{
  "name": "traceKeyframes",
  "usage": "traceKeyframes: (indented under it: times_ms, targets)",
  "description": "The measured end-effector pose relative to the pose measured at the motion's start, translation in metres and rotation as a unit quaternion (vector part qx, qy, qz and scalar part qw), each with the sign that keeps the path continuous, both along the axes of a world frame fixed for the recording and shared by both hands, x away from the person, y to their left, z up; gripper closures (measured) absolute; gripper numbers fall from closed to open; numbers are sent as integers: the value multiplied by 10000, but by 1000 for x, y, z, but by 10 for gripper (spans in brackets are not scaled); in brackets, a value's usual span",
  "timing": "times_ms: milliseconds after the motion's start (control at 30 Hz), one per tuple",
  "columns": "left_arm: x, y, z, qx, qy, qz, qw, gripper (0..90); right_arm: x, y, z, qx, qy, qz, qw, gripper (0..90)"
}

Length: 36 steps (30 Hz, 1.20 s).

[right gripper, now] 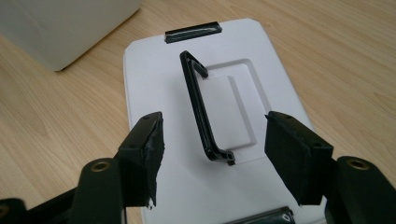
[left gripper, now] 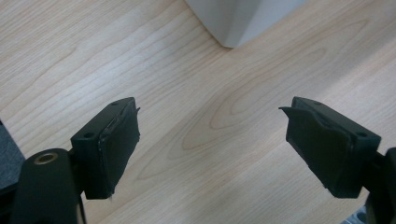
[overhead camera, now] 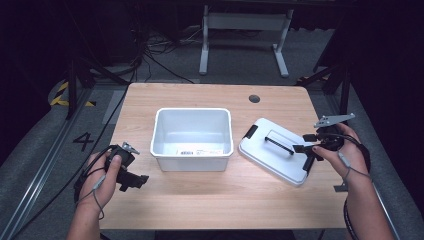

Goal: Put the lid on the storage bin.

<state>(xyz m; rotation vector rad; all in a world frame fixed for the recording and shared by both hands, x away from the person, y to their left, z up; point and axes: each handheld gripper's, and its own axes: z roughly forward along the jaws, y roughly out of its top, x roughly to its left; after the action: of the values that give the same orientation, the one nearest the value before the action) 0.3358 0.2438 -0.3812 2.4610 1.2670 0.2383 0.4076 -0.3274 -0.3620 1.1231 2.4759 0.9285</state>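
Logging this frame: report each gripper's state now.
Left gripper: open, empty, over bare table.
Right gripper: open, empty, jaws either side of the lid's handle.

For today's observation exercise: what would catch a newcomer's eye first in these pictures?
A white open bin sits mid-table, nothing visible inside but a barcode label. To its right lies its white lid, flat, its black handle up. The right gripper hovers open over that handle, while the left gripper is open above bare wood.
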Motion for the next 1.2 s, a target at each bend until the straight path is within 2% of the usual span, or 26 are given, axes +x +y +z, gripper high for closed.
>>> traceKeyframes:
  times_ms: [233,367,500,633,733,800,867,1000,1067,1100,1167,1200]
  targets:
    - [0,-6,2,46,-82,-152,9998,183,8,21,-9,-81,24,172,9998,356]
    - [0,-7,0,73,27,-173,9998,183,12,34,-17,-146,88,313,9994,350]
    - [1,-7,-2,97,42,-189,9998,182,17,45,-26,-290,145,422,9986,350]
    - [2,-7,-4,126,107,-211,9996,182,22,50,-34,-349,257,424,9982,350]
    - [3,-8,-7,135,142,-201,9996,183,28,50,-43,-589,263,371,9972,366]
    - [4,-8,-8,141,180,-228,9995,182,30,50,-45,-618,318,335,9970,372]
    - [6,-7,-12,159,224,-200,9994,182,38,49,-51,-705,463,240,9962,450]
    - [8,-6,-18,219,298,-94,9993,184,43,55,-56,-1005,615,359,9924,610]
    - [9,-5,-19,220,308,-99,9992,184,45,57,-57,-1236,640,332,9897,677]
    - [10,-5,-19,225,318,-101,9992,184,46,57,-57,-1414,641,322,9873,716]
    - [11,-5,-21,220,323,-109,9992,184,47,57,-56,-1494,623,355,9862,758]
    - [11,-5,-23,221,388,-106,9989,184,47,57,-55,-1521,604,425,9856,786]
